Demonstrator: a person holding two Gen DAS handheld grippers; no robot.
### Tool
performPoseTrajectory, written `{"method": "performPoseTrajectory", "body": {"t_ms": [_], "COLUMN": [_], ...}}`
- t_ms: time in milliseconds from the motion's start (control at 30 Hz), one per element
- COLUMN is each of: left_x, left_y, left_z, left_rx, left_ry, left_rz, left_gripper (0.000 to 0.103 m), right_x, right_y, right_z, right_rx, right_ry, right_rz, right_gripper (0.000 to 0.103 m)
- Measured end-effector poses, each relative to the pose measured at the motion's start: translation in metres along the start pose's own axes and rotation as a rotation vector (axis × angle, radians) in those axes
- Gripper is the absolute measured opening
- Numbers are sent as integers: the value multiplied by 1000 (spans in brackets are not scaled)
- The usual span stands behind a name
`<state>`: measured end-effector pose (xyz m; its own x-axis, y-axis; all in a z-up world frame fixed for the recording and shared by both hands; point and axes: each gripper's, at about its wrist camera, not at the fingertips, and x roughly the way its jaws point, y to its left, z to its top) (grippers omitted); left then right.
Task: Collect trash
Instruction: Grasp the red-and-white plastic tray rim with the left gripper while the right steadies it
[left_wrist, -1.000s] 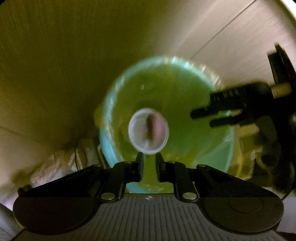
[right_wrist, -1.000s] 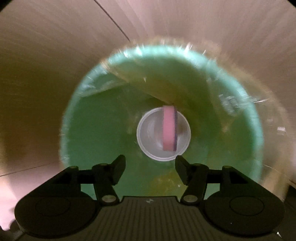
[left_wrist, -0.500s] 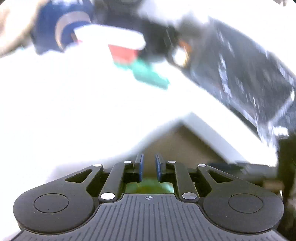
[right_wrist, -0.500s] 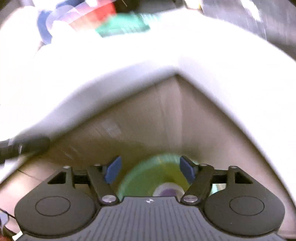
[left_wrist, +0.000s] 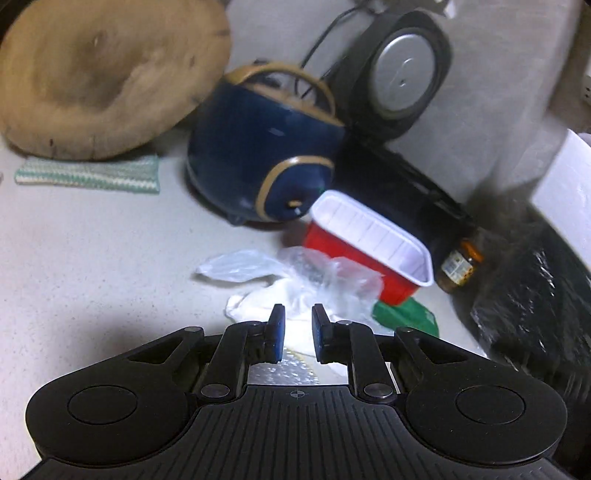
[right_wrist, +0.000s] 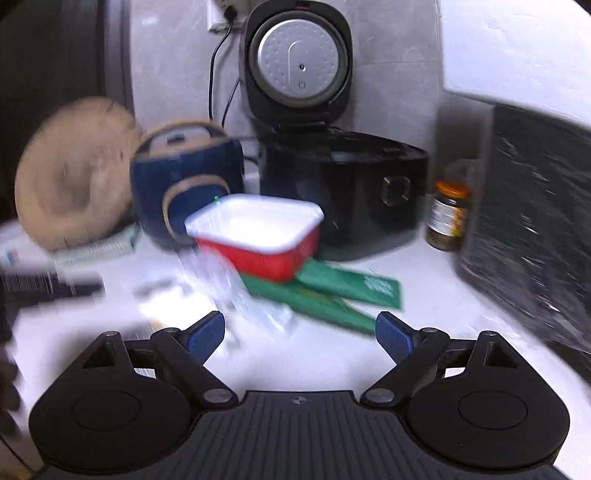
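1. Both grippers face the littered white counter (left_wrist: 74, 258). The left gripper (left_wrist: 298, 326) has its jaws a narrow way apart and has just been opening a little; nothing is between them. The right gripper (right_wrist: 300, 334) has its jaws spread wide, having just been opening, and they too are empty.

2. The trash lies mid-frame in both views: a red tray (left_wrist: 365, 245) with a white inside, crumpled clear plastic (left_wrist: 325, 273) and a white tissue (left_wrist: 258, 302) just ahead of the left gripper, and green wrappers (right_wrist: 332, 291) under and beside the tray, lower right of it.

3. Risk, as I judge it: the tray sits tilted on the wrappers and close against the blue cooker (left_wrist: 258, 162) and the black rice cooker (right_wrist: 343, 192). A wide grab at its rim could knock it into either appliance or tip it over.

4. The film is thin and slack; narrow jaws may pinch only a corner, so it could slip out or drag the tissue along and drop it on the way.

5. The jar (right_wrist: 447, 216) at the right, just beside the black cooker, could be clipped by a sweeping right arm.

6. Containers: the tray looks empty. The rice cooker's lid (right_wrist: 297, 59) stands open, its pot hidden. The jar holds something dark, lid on.
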<state>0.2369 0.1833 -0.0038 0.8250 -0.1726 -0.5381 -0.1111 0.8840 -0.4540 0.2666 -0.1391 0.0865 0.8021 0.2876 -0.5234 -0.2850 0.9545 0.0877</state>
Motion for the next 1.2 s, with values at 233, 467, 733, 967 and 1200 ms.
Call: {"method": "performPoseTrajectory", "body": {"t_ms": [233, 467, 733, 967, 1200], "left_x": [29, 35, 27, 12, 6], "left_y": [22, 35, 44, 51, 53], "left_z": [5, 21, 32, 30, 27], "left_rx": [-5, -66, -91, -113, -120], "left_ry": [80, 86, 60, 21, 10], "left_rz": [-102, -149, -153, -86, -44], "left_gripper": [18, 18, 18, 18, 18], "right_x": [106, 181, 171, 161, 134], "right_y": [-8, -4, 45, 81, 114], "right_z": [50, 50, 33, 6, -9], "right_rx": [246, 272, 168, 187, 100], "right_ry": [88, 204, 258, 337, 331], "right_rz": [15, -90, 42, 229, 413], "right_gripper": [89, 60, 22, 25, 33]}}
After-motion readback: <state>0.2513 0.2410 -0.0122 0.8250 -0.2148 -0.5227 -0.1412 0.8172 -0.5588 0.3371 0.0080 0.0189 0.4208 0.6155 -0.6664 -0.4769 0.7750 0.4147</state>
